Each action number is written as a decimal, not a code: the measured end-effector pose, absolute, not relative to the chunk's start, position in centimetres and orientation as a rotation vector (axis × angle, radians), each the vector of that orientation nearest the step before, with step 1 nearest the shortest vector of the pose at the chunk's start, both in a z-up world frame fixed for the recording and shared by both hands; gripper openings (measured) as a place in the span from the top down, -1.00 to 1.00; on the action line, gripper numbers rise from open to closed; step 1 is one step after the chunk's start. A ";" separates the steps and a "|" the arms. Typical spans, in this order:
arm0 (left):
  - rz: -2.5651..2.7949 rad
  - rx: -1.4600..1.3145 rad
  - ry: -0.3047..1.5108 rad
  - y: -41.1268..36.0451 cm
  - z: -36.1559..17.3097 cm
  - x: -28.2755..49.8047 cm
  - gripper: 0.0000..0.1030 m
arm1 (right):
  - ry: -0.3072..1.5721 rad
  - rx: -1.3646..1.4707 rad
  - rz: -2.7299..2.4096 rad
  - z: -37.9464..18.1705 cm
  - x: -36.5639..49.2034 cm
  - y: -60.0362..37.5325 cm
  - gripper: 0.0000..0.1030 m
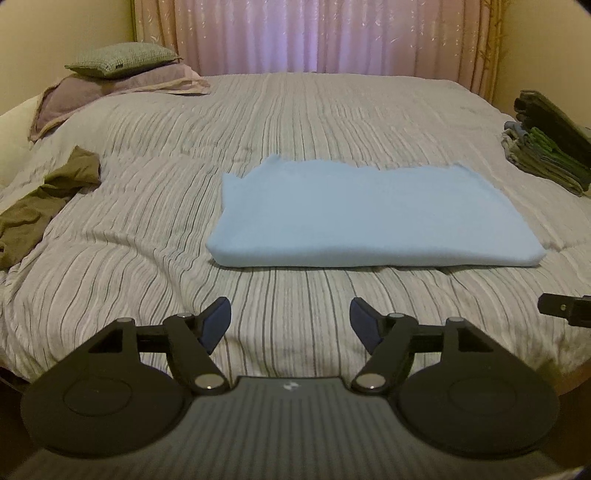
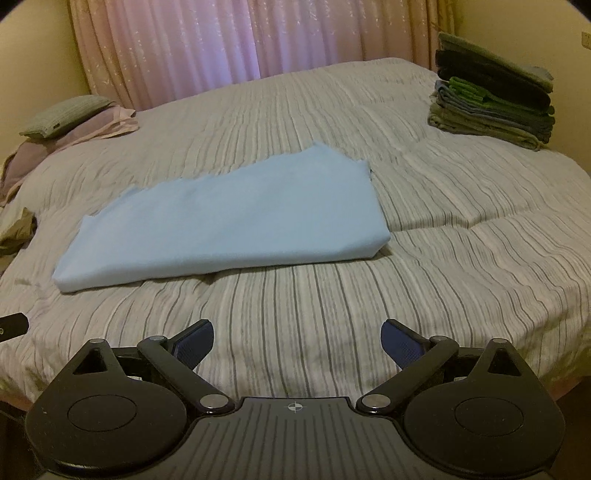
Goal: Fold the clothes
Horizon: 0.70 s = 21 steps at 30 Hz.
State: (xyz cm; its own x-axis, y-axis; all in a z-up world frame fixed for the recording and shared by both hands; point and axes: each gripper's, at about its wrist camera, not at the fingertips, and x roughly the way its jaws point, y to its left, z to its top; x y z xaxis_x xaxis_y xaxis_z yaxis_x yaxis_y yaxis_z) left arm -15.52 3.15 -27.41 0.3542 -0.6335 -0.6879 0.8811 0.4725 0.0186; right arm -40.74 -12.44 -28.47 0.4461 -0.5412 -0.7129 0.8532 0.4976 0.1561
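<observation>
**Blue cloth half-folded, both grippers clear of it**

My left gripper [image 1: 290, 325] and right gripper [image 2: 297, 345] both hang over bare bedspread short of the light blue cloth [image 1: 369, 214], fingers spread wide with nothing between them. The cloth lies mid-bed, doubled over, its far edges ragged and not lined up.

What worries me: if I pinch only the top layer at a corner, the fold will slide apart. If I bite too deep, I may catch the striped bedspread [image 1: 258, 122] too and drag it along. It is soft and rumpled, so the cloth may skew when pulled.

An unfolded olive garment [image 1: 44, 203] waits at the left edge; a stack of folded clothes [image 2: 491, 92] sits far right. Pillows [image 1: 118, 70] lie far left, with pink curtains [image 1: 314, 33] beyond.
</observation>
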 end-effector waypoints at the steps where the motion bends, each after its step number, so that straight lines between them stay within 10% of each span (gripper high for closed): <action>1: -1.018 0.426 0.668 3.3 -27.3 -15.7 -0.33 | 0.649 0.548 -0.919 -28.4 -40.7 -12.4 -0.93; 21: -1.025 0.431 0.655 4.3 -27.3 -16.9 -0.46 | 0.663 0.531 -0.928 -28.1 -40.7 -12.2 -0.93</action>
State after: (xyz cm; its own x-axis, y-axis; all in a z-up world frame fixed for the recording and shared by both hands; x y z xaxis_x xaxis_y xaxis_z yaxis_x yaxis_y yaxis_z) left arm -16.87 4.34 -27.25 0.3575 -0.6402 -0.6800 0.8858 0.4632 0.0296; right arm -40.67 -12.21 -28.13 0.4307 -0.5483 -0.7168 0.8560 0.4998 0.1320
